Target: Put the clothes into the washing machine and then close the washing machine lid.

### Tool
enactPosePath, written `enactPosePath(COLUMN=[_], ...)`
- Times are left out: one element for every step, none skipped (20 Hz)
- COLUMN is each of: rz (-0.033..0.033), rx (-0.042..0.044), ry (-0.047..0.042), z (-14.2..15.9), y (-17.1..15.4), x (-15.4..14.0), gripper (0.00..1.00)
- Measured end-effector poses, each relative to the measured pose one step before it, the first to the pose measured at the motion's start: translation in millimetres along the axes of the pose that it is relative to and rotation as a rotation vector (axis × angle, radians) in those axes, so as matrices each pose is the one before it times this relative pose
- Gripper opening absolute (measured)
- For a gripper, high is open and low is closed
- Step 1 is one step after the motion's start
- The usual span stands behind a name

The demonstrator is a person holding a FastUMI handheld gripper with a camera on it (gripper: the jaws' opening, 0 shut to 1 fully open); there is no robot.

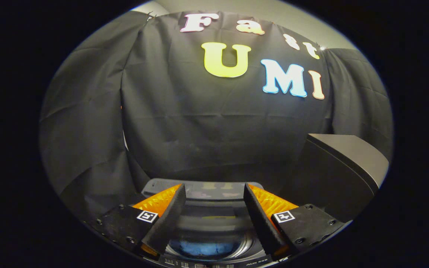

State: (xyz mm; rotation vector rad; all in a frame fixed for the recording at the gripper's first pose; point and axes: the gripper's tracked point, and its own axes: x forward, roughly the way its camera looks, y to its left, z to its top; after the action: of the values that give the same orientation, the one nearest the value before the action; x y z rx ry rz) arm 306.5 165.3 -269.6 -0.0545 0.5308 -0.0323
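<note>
My gripper hangs open above a small top-loading washing machine, with nothing between its fingers. The machine's dark glossy lid lies flat between and below the fingers, and through its window a blue cloth shows inside the drum. The machine's control strip runs along its near edge, under the fingers.
A dark box-shaped object stands to the right of the machine, close to the right finger. The black cloth wall hangs right behind the machine and wraps round to the left.
</note>
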Motion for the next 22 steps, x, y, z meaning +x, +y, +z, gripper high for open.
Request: enactPosePath(rz=[0.00328,0.00156,0.00238,0.00227,0.00535,0.00598,0.00279,-0.00038,-0.00469,-0.00279,-0.00179,0.00238,0.00145,-0.00096,-0.00158,-0.00176,0.00057,-0.00190,-0.00231,-0.00115,-0.00132,0.00044], rx=[-0.01094,-0.00841,-0.00540,-0.00312,-0.00040,-0.00328,-0.00626,-0.01009,-0.00868,-0.00401,0.00329,0.00528,0.00323,-0.00054,-0.00205,-0.00075,0.00144,0.00222,0.00189,0.00301,-0.00089,-0.00393], ry=[0.00419,0.00636,0.00991,0.01762,0.01512,0.00972,0.00503,-0.00204,-0.00999,-0.01552,-0.01670,-0.01660,-0.02212,-0.02066,-0.02139,-0.02385,-0.02334,-0.02524,-0.02335,-0.02288,-0.02568,-0.02315], z=[-7.46,-8.78,-9.49,-10.59,-9.38,-6.60,-4.88,-1.88,2.56,3.70,3.59,4.44,6.66,7.73,8.61,8.25,9.74,10.99,8.91,10.96,11.38,10.98], y=[1.20,0.44,2.53,1.60,2.26,1.62,0.72,-1.28,-2.21,-2.99,-2.71,-2.86,-2.76,-4.26,-4.52,-5.42,-4.91,-6.40,-5.28,-6.00,-5.24,-5.17], x=[0.08,-3.69,-2.59,-2.10,-4.09,-2.05,-2.07,-5.21,-5.62,-8.33,-9.10,-9.19,-11.65,-11.42,-10.93,-9.23,-9.02,-11.18,-10.28,-10.53,-12.45,-11.34], gripper=[0.97,0.97,0.97,0.98,0.98,0.98,0.98,0.98,0.98,0.98,0.98,0.98,0.98,0.98,0.98,0.98,0.98,0.98,0.98,0.98,0.98,0.98])
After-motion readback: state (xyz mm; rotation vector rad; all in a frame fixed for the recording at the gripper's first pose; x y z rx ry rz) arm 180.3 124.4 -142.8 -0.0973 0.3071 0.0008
